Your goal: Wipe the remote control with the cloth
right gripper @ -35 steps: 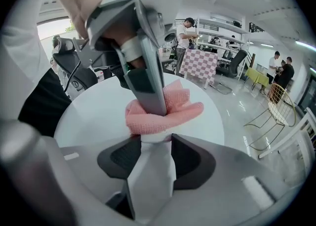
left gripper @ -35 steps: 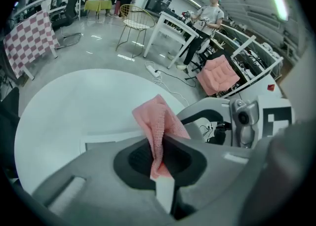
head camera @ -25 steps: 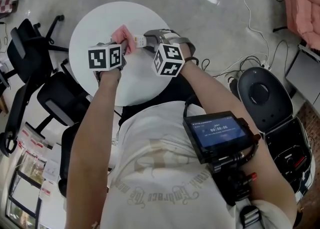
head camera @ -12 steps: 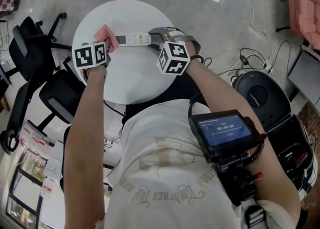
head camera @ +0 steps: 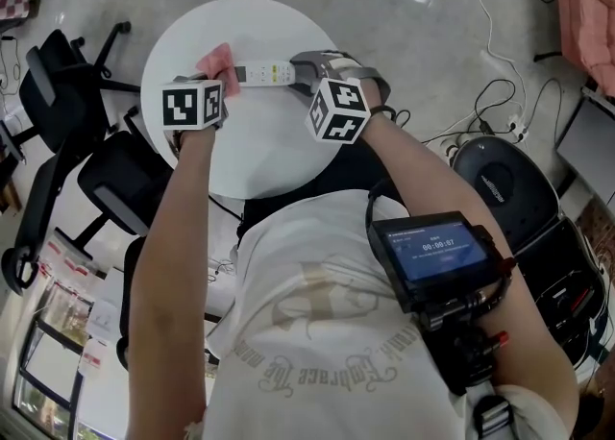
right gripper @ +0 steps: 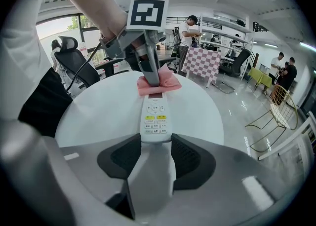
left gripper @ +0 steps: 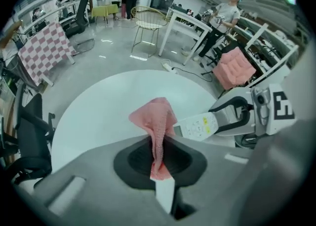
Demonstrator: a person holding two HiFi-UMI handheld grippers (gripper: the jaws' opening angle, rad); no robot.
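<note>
At a round white table [head camera: 259, 155] in an open office, the slim white remote control [right gripper: 155, 119] has its near end clamped in the right gripper [right gripper: 156, 143]. The left gripper [left gripper: 159, 155] pinches a pink terry cloth [left gripper: 154, 119] against its far end. Wipe lengthwise, lightly, with the remote braced steady.

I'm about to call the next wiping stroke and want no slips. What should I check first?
1. Cloth gripped: ok. The left gripper is shut on the pink cloth.
2. Remote held: ok. The right gripper clamps the near end of the remote control.
3. Cloth on the remote control: ok. It covers the far end.
4. Buttons facing up: ok.
5. Remote control resting on the white table: cannot tell.
</note>
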